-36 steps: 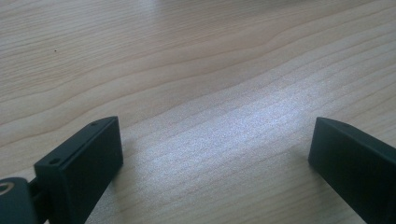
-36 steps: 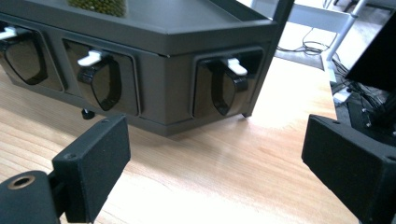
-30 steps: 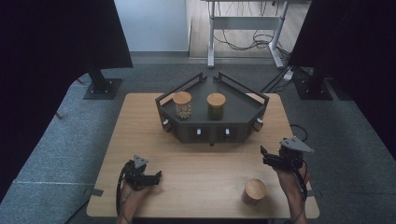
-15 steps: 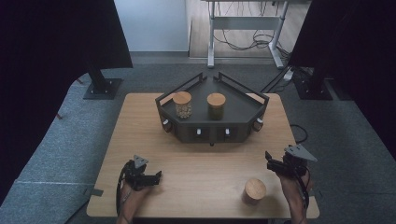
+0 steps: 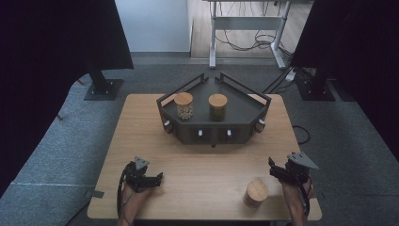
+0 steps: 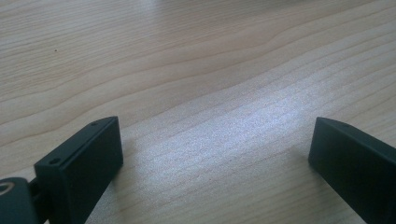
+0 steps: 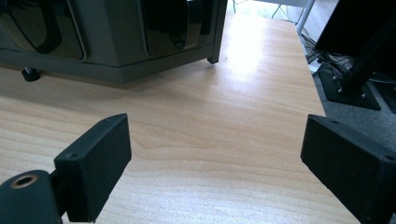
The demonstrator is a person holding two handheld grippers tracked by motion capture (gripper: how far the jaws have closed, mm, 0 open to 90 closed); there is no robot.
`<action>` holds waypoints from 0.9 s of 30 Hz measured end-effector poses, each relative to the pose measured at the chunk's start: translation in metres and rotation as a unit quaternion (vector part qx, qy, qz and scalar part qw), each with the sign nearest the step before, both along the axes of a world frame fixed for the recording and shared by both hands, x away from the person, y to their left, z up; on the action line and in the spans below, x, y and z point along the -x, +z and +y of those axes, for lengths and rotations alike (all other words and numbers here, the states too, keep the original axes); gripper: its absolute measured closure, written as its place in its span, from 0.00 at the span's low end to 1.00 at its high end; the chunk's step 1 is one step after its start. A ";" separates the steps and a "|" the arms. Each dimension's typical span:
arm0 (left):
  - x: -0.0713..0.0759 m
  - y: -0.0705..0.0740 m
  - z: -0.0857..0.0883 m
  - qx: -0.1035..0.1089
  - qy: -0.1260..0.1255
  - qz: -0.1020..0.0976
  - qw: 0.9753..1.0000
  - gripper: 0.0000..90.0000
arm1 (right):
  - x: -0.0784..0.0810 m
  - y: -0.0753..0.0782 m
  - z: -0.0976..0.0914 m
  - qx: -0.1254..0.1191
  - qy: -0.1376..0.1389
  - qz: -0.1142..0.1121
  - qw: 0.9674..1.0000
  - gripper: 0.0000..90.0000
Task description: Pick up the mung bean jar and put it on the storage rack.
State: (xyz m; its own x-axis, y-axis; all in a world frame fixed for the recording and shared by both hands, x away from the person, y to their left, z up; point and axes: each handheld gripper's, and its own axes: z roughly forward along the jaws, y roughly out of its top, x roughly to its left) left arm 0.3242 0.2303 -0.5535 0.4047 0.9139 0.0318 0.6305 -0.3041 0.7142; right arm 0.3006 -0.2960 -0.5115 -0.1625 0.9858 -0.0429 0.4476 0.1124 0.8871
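Your right claw [image 5: 276, 171] hangs open, empty, beside the jar [image 5: 257, 192], ready to grab it; left claw [image 5: 153, 179] rests open on the tabletop [image 5: 207, 165].

grey carpet floor [image 5: 348, 127] all round wood table [image 5: 141, 122]. 2 black curtains [image 5: 51, 42] left & right, on black stands [image 5: 101, 87]. far: pale wall [image 5: 150, 23], white desk frame [image 5: 247, 28] w/ cables.
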 end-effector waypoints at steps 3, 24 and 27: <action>0.000 0.000 0.000 0.000 0.000 0.000 1.000 0.03 | 0.001 -0.004 0.000 -0.001 -0.003 0.000 1.000 0.09; 0.001 0.000 0.000 0.000 0.001 0.000 1.000 0.03 | 0.003 -0.032 -0.004 -0.011 -0.013 0.015 1.000 0.09; 0.001 0.000 0.000 0.000 0.001 0.000 1.000 0.03 | 0.004 -0.031 -0.005 -0.014 -0.014 0.014 1.000 0.09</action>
